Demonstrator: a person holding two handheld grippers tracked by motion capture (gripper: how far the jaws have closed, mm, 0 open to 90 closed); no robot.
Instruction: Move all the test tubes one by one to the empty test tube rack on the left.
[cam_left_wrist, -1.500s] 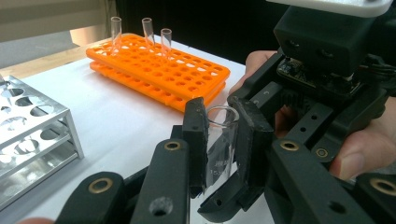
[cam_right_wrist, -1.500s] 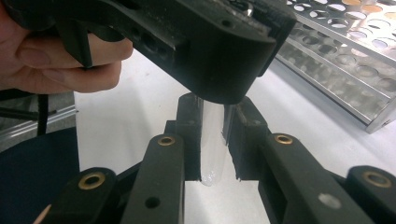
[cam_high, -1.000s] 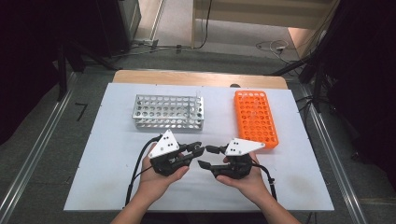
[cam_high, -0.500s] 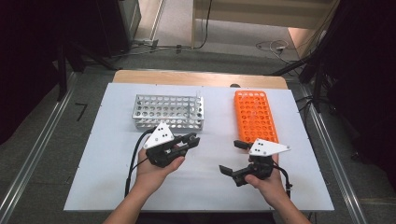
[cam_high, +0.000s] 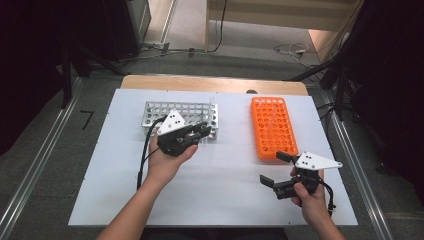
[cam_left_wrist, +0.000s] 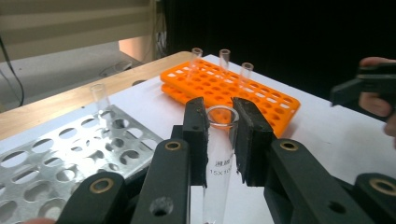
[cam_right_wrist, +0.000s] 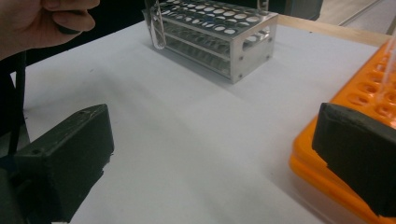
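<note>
Between the left gripper's (cam_left_wrist: 219, 135) clamped jaws stood a clear test tube (cam_left_wrist: 218, 158), faint from above, while the right gripper (cam_high: 274, 169) gaped beside the orange rack (cam_high: 272, 128).

Bright even overhead light, dark surroundings, soft blurry close-ups

Left hand-held gripper (cam_high: 201, 134) is clamped, raised at mid-left; right hand-held gripper (cam_high: 274, 169) gapes wide, near right.
</note>
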